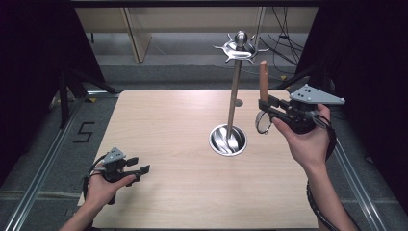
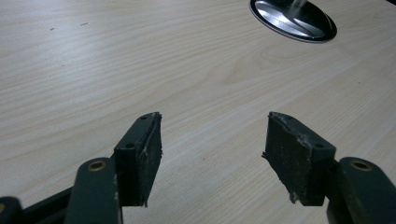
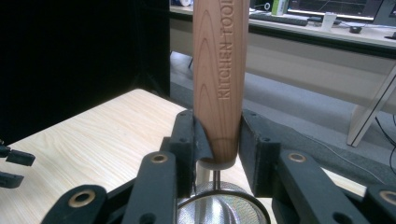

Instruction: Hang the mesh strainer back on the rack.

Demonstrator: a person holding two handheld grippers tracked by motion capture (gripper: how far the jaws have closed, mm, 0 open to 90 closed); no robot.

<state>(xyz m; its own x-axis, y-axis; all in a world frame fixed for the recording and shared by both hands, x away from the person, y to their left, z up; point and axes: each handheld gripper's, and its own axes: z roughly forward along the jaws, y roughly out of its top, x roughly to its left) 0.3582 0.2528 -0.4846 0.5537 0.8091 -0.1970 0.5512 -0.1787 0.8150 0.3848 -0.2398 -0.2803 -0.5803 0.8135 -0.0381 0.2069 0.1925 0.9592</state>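
In the high view, your right hand-held gripper (image 1: pixel 262 107) is raised above the bench's right edge, at about three o'clock from the stand. Its jaws are pinching the lower end of a wooden-handled wire-mesh strainer (image 1: pixel 263 77); the handle stands upright, pointing to twelve o'clock, and the round wire rim hangs just below the jaws. The light wooden bench (image 1: pixel 159 125) carries a tall polished steel utensil stand (image 1: pixel 234 96) with a round dish-shaped base near the bench's middle and a crown of hooks at the top. The strainer is just beside the stand's pole, on its right, not touching it, with its handle top a little lower than the hook crown. Your left hand-held gripper (image 1: pixel 139 166) rests low over the bench's near left corner, at about eight o'clock from the stand's base and well apart from it, its jaws spread with nothing between them.

In the left gripper view, the two black jaws stand wide apart over bare wood grain, and the stand's shiny round base (image 2: pixel 293 21) sits at one o'clock, far ahead.

In the right gripper view, the jaws press on both sides of the rounded lower end of the wooden handle (image 3: pixel 220 79), which is stamped with the words KITCHEN TOOL. A thin metal stem runs down from it to the mesh bowl (image 3: pixel 219 207) at six o'clock. The left hand-held gripper's jaw tips (image 3: pixel 14 165) show at nine o'clock.
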